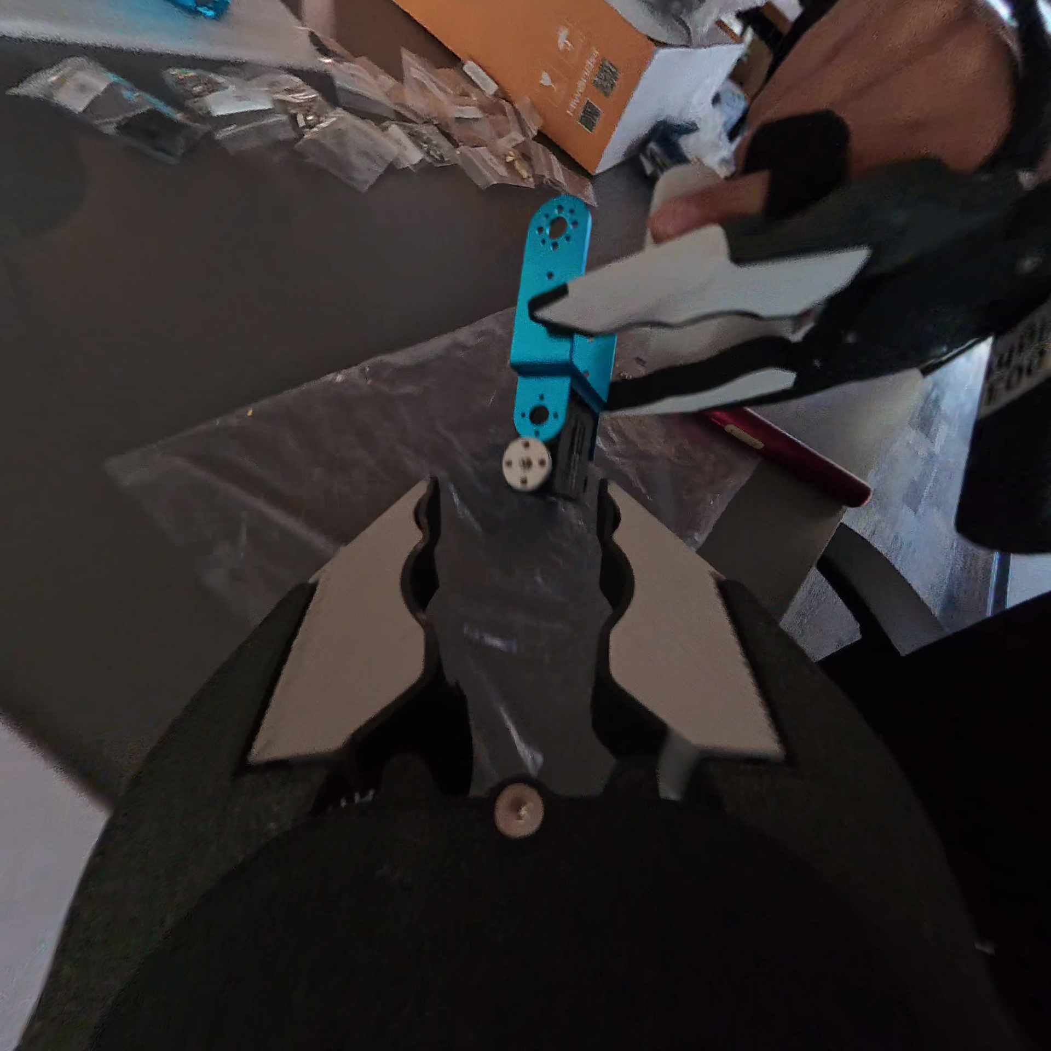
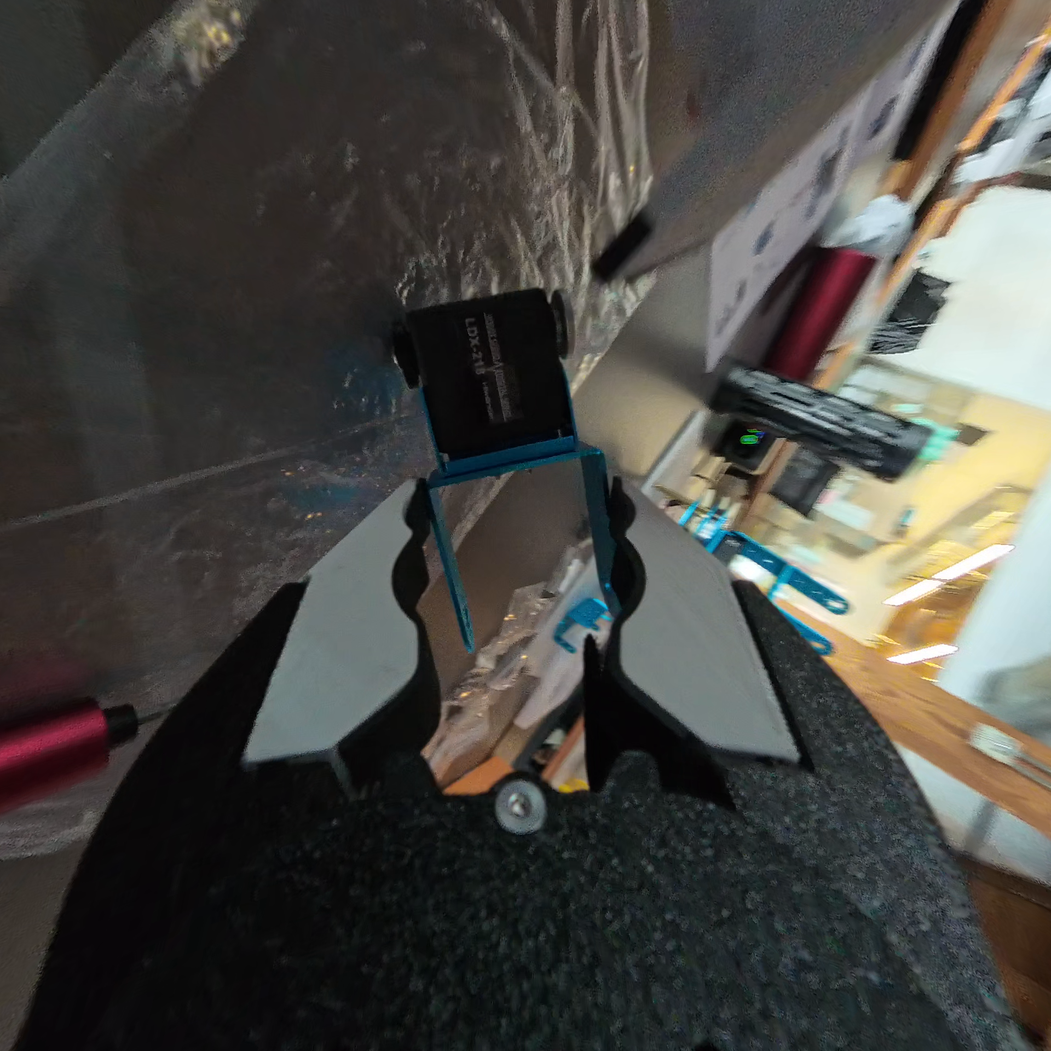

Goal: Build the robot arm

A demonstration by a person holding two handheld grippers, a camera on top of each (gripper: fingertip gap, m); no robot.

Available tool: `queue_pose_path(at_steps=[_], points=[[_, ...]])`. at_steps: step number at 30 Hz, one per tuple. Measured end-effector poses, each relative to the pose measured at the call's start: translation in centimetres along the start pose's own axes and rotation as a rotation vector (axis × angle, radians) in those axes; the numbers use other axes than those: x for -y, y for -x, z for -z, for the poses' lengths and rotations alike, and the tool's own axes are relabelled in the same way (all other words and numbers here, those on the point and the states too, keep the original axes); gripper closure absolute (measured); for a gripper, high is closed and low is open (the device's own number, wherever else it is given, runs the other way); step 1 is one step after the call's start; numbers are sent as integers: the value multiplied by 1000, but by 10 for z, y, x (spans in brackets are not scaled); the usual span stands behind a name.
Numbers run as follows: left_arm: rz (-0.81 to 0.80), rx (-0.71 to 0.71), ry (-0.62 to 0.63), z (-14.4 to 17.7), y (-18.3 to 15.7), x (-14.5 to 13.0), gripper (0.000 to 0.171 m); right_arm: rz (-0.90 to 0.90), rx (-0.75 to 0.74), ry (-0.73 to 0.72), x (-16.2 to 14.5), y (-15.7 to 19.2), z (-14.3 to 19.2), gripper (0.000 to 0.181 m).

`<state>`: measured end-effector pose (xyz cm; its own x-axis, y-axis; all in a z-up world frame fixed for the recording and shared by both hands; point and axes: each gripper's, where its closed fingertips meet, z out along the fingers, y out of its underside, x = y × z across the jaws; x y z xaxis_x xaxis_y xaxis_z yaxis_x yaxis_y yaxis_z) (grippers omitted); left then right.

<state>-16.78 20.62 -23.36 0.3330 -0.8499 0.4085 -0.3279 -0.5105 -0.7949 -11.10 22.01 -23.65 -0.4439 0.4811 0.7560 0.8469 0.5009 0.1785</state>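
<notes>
A blue metal bracket (image 1: 540,296) carries a black servo (image 1: 577,455) with a round silver horn (image 1: 526,463). My right gripper (image 1: 574,358) comes in from the right and is shut on the bracket, holding it above the table. In the right wrist view the gripper (image 2: 518,495) has its fingers pressed on the outer faces of the bracket's two arms (image 2: 449,569), and the servo (image 2: 495,369) sticks out ahead. My left gripper (image 1: 517,495) is open and empty, its tips just below the silver horn and not touching it.
A crumpled clear plastic sheet (image 1: 284,455) lies on the dark table. Several small parts bags (image 1: 341,125) and an orange and white box (image 1: 546,74) sit at the back. A red cylinder tool (image 1: 790,455) lies at the right. More blue brackets (image 2: 762,563) lie farther off. About 7 cm separates my left fingertips from my right.
</notes>
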Motion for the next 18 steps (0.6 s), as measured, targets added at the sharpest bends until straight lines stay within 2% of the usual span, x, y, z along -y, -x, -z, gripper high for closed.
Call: queue_pose_path(at_steps=[3,6,8,9,10,18], points=[[-52,-92,56,-22,-9,7,117,102,-157,15,5,-3,8,118],[-60,-191,111,-33,-24,3,118,159,-282,7,11,-4,14,118],[-83,-194,152,-39,-29,-6,129,181,-337,16,10,-3,17,118],[-97,-200,160,-40,-32,-10,139,187,-359,22,8,-3,17,117],[-109,-192,161,-41,-33,-11,149,194,-379,29,6,-2,17,117],[-282,-21,182,-40,-29,-6,152,130,-425,39,3,5,20,119]])
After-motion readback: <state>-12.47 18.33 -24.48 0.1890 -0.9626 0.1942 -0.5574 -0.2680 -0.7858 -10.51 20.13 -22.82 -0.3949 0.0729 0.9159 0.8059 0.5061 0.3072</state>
